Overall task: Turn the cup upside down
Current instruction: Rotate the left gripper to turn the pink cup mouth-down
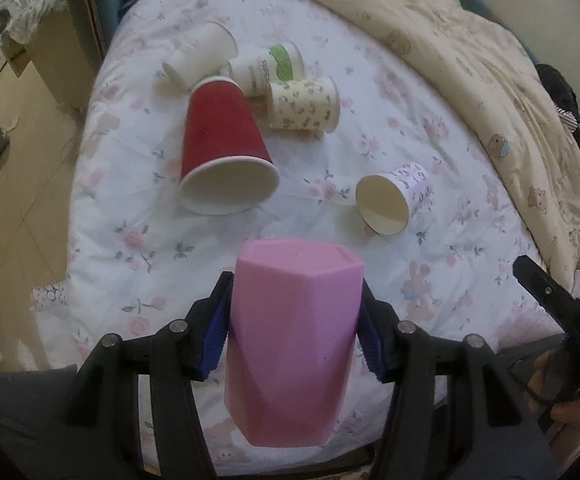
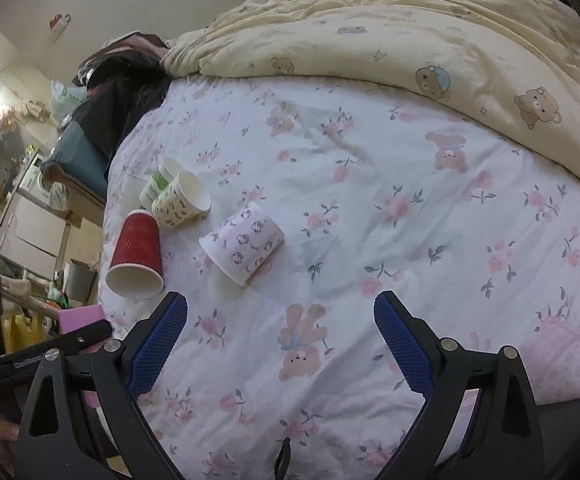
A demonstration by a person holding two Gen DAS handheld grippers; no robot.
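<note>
Showing the cup clamped between the blue pads of the left gripper above the bedsheet; the closed base appears uppermost, so inversion is judged nearly done and setting down remains. Pink, faceted, opaque. The right gripper is spread, empty.

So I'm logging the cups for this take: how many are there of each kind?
Pink plastic cup, held in the left gripper: 1
Red paper cup: 1
Plain white paper cup: 1
Patterned or printed paper cups: 3
Total: 6
</note>
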